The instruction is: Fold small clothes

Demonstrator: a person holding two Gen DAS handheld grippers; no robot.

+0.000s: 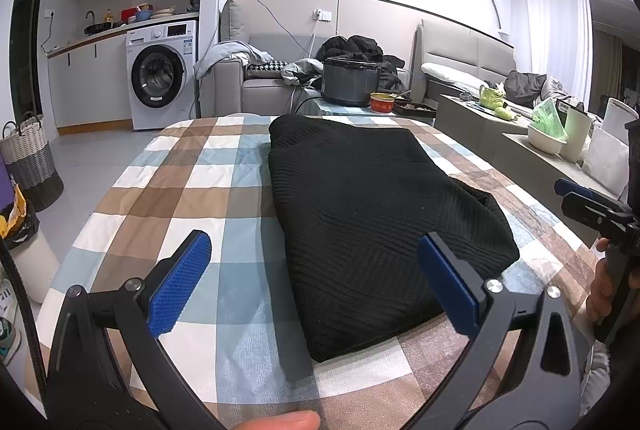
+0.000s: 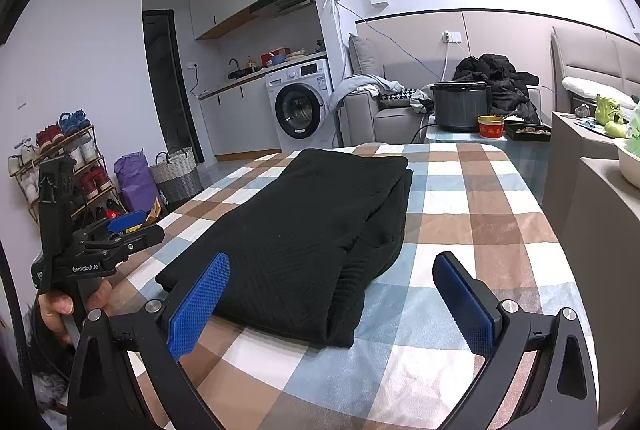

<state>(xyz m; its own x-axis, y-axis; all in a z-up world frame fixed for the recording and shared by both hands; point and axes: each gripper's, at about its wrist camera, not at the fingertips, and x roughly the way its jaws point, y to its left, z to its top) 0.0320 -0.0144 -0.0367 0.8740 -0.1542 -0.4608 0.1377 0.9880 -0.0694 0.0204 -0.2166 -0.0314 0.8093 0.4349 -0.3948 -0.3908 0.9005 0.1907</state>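
Nearest, we hold the left gripper (image 1: 314,278), blue pads spread wide and empty above the near edge of the checked cloth (image 1: 168,189); our thumb tip shows at the bottom edge. Right gripper (image 2: 332,294): likewise gaping, nothing between its pads, hovering over the near right corner of the garment. Black knit sweater (image 1: 360,197): folded into a thick rectangle, lying flat on the cloth between the two tools, its folded layers stacked along the right side. Beyond the table, dark cooker pot (image 1: 350,79) and red tub (image 1: 381,102) on a low table. Farther left, white washing machine (image 1: 162,69); grey sofa (image 1: 260,77) heaped with clothes.
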